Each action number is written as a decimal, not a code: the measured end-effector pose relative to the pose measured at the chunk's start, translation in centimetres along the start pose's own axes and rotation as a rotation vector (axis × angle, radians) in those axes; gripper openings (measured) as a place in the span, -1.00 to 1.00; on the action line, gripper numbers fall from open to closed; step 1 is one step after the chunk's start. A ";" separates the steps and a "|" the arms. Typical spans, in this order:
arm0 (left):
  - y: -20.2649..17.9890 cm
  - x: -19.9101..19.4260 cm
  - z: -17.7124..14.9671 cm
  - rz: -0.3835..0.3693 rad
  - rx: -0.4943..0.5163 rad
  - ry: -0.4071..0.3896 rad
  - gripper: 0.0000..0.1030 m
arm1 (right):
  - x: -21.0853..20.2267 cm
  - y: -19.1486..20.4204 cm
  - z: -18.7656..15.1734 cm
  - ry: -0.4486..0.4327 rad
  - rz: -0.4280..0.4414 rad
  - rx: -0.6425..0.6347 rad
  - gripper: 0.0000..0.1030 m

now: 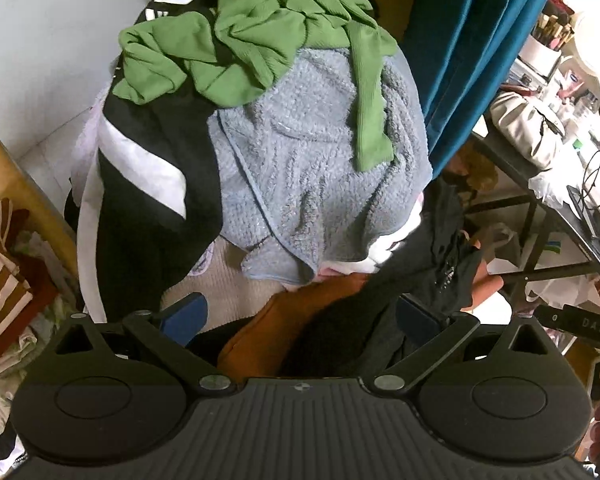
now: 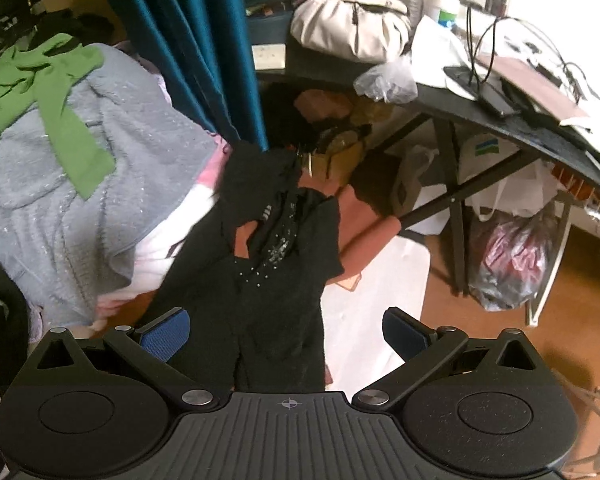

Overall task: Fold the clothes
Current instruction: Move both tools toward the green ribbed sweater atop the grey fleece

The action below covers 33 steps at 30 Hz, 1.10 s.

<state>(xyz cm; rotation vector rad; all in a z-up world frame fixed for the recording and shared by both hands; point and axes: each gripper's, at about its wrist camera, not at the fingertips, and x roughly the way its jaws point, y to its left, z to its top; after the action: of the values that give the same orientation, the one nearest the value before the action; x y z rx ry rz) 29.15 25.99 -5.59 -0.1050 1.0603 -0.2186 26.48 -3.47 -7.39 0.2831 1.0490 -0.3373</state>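
A heap of clothes fills the left wrist view: a green top (image 1: 260,40) on a grey fleece garment (image 1: 320,168), beside a black-and-white striped piece (image 1: 140,184). A black beaded top (image 2: 276,264) lies draped in front of the heap over something orange (image 1: 276,328). My left gripper (image 1: 300,316) is open, its blue pads wide apart over the orange and black fabric. My right gripper (image 2: 286,332) is open too, its pads either side of the black top's lower part, not closed on it. The same grey fleece (image 2: 88,184) and green top (image 2: 28,80) show at the left.
A teal curtain (image 2: 196,48) hangs behind the heap. A dark desk (image 2: 520,120) at the right holds a cream bag (image 2: 352,28), cables and bottles, with plastic bags (image 2: 508,264) under it. A striped brown bag (image 1: 0,272) stands at the left. Wooden floor (image 2: 460,360) lies at lower right.
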 end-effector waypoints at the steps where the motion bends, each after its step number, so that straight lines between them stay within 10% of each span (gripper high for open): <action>1: -0.1 0.0 0.1 0.002 0.002 0.000 0.98 | 0.3 0.0 0.0 0.010 0.004 0.001 0.98; 12: 2.8 2.1 2.4 0.042 -0.063 0.007 0.98 | 2.8 2.5 0.9 0.045 0.052 0.011 0.98; 33: 11.7 12.9 16.8 0.060 0.234 -0.064 0.98 | 10.8 17.5 8.6 -0.027 0.096 0.122 0.98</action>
<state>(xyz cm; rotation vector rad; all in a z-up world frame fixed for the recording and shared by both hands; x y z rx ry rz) 51.35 34.09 -10.66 0.1299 0.9655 -0.2818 45.22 7.78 -11.64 0.4363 0.9865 -0.3183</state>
